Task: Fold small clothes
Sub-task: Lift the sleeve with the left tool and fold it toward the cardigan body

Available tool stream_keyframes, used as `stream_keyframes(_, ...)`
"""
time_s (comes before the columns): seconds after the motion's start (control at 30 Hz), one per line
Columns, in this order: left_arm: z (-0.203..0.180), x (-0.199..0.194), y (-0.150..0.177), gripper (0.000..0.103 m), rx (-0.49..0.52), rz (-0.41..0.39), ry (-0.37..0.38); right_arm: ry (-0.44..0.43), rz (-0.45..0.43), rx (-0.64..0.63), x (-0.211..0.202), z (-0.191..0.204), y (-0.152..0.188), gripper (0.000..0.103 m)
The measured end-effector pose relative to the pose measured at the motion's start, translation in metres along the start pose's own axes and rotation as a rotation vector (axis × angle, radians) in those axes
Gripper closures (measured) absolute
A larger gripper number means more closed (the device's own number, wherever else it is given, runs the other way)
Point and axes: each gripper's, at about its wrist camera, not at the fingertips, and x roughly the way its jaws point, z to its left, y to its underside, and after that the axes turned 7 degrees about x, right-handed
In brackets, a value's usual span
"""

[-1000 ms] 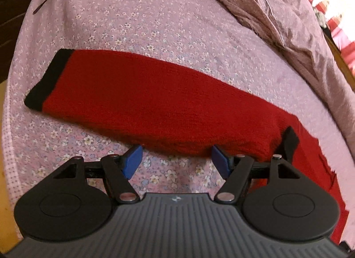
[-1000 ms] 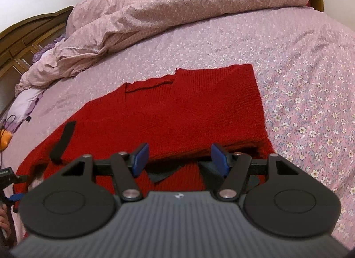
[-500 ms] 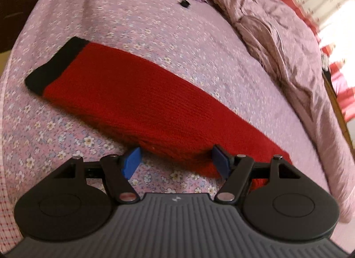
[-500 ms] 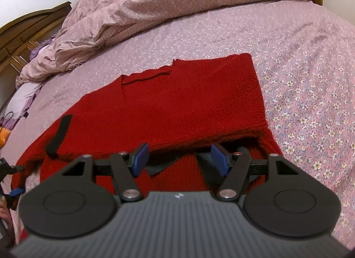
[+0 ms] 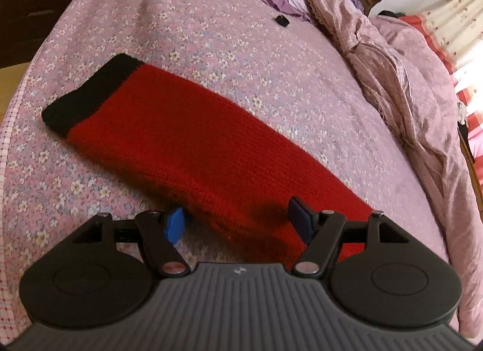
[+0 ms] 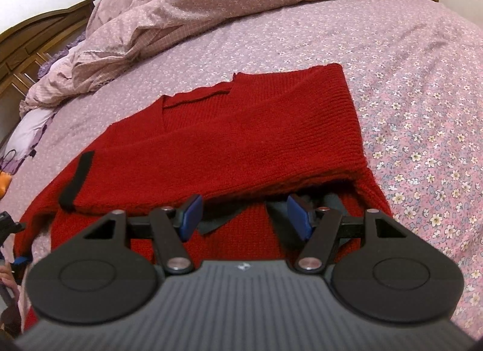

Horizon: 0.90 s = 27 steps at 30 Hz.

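Now the red knitted sweater point(image 6: 241, 139) lies flat on the pink flowered bed sheet point(image 6: 422, 103), its body folded over, and its long red sleeve with black cuff point(image 5: 193, 139) stretches out to the side. The left gripper point(image 5: 238, 224) is wide open, its blue pads point(image 5: 174, 225) on both sides of the sleeve's edge. Compared with one second ago, it has moved forward over the sleeve. The right gripper point(image 6: 244, 215) is also open and stays above the sweater's near edge.
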Motion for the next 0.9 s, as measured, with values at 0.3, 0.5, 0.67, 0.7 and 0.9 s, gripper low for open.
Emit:
stream_keyframes(0.3, 0.009, -0.011, -0.013, 0.076, 0.048, -0.073, -0.007, -0.006, 0.003, -0.001, 0.002, 0.0, 0.0, 0.039)
stream_keyframes(0.5, -0.009, -0.023, -0.036, 0.083, 0.133, -0.175, 0.037, -0.012, 0.002, -0.002, 0.001, 0.0, 0.001, 0.039)
stream_keyframes(0.67, -0.035, -0.028, -0.066, 0.087, 0.163, -0.234, 0.117, -0.017, 0.005, 0.009, 0.0, -0.001, 0.001, 0.039)
stream_keyframes(0.7, -0.04, -0.029, -0.071, 0.087, 0.168, -0.24, 0.133, -0.017, 0.004, 0.01, 0.0, -0.001, 0.001, 0.039)
stream_keyframes(0.9, -0.081, -0.043, -0.088, 0.088, 0.222, -0.268, 0.263, -0.021, -0.001, 0.01, -0.002, -0.001, 0.001, 0.039)
